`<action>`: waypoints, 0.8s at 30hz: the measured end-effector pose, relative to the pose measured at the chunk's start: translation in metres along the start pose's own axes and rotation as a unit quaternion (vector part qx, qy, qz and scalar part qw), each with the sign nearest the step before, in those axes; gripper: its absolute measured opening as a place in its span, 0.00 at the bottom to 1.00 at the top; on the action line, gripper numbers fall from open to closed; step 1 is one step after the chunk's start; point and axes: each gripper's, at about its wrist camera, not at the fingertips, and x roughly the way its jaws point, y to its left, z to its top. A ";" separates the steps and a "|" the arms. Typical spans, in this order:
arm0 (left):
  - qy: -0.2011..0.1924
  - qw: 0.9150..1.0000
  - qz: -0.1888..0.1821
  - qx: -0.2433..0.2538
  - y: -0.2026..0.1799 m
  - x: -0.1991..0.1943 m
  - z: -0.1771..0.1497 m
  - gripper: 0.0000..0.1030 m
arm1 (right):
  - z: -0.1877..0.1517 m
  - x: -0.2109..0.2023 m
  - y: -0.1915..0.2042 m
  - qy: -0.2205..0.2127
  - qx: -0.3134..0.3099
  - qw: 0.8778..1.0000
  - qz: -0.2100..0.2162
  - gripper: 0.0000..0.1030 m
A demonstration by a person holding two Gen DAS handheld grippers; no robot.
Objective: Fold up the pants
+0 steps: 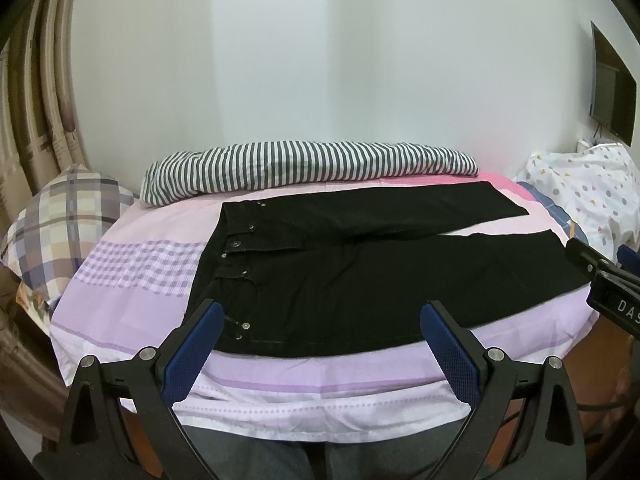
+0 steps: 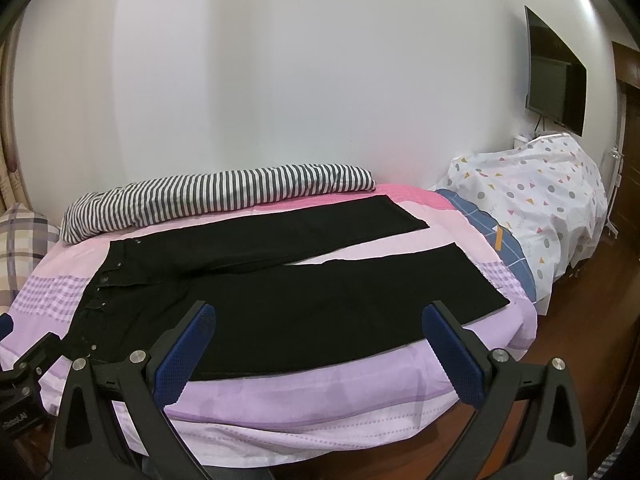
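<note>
Black pants lie flat on the bed, waistband to the left with metal buttons, the two legs spread to the right in a V. They also show in the right wrist view. My left gripper is open and empty, held above the near edge of the bed in front of the waist and hip. My right gripper is open and empty, held in front of the near leg. The right gripper's body shows at the right edge of the left wrist view.
The bed has a pink and lilac sheet. A striped bolster lies along the wall. A plaid pillow sits at the left. A dotted cover is heaped at the right, under a wall TV.
</note>
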 end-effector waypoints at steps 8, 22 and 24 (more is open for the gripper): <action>0.003 1.000 0.001 -0.003 0.002 -0.001 -0.001 0.96 | 0.001 0.000 0.000 0.000 -0.001 1.000 -0.001 1.00; 0.024 1.000 0.001 -0.005 0.002 0.006 -0.006 0.96 | -0.002 0.002 0.001 0.008 0.002 1.000 0.002 1.00; 0.026 1.000 0.001 -0.005 0.003 0.007 -0.006 0.96 | -0.003 0.003 0.000 0.010 0.002 1.000 0.002 1.00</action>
